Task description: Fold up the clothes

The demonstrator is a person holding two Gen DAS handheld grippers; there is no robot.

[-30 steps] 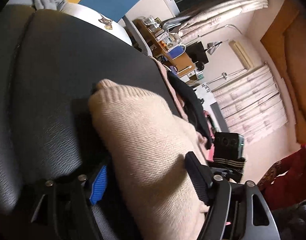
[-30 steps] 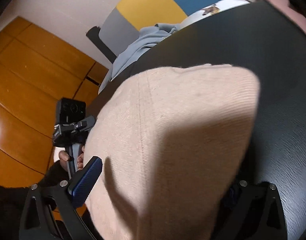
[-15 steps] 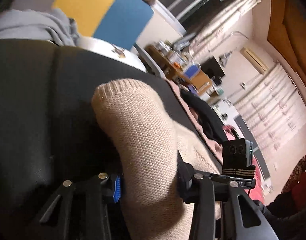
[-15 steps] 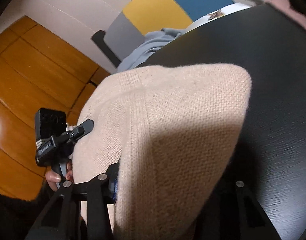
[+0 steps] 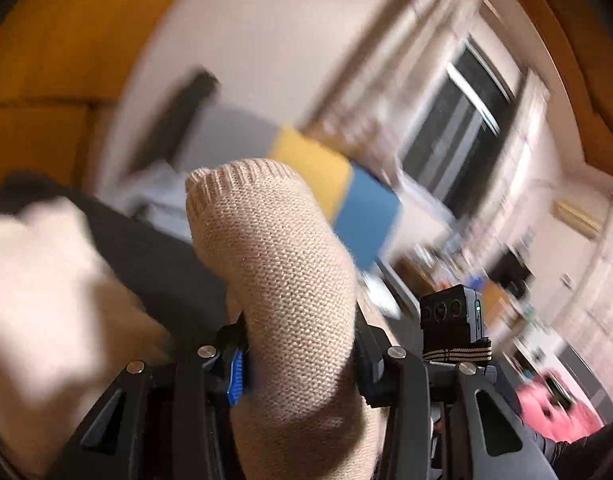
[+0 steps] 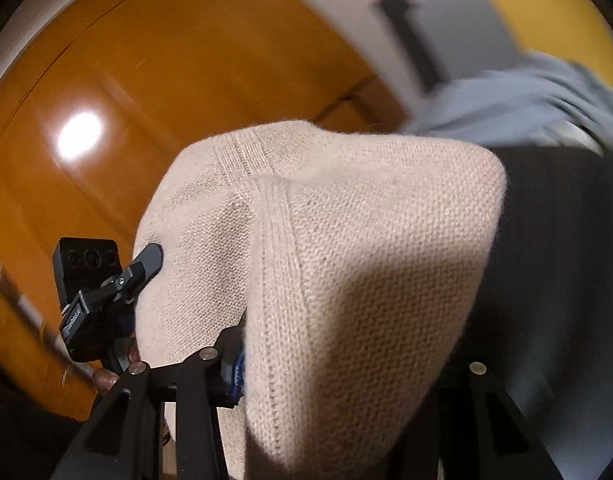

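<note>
Since a second ago I have gone from pressing low over the black cushion (image 6: 554, 240) to lifting: both cameras now tip up toward the wall and the orange wood panelling (image 6: 166, 100), and the left view is smeared with motion. The beige knit sweater (image 5: 282, 280) has come up off the cushion with me, bunched and draped over both tools, so I judge I am carrying one edge up and over for a fold, though which fold I cannot say. My left gripper (image 5: 298, 356) was wide open around the cloth a second ago; now its jaws stand narrowed to a thick wad of knit, ribbed hem uppermost, and pinch it. My right gripper (image 6: 338, 372) likewise bites on a fold of the sweater by a seam; its left finger presses the cloth, the right one is hidden under it. A grey-blue garment (image 6: 526, 100) lies at the cushion's far edge, apart from my grip.
</note>
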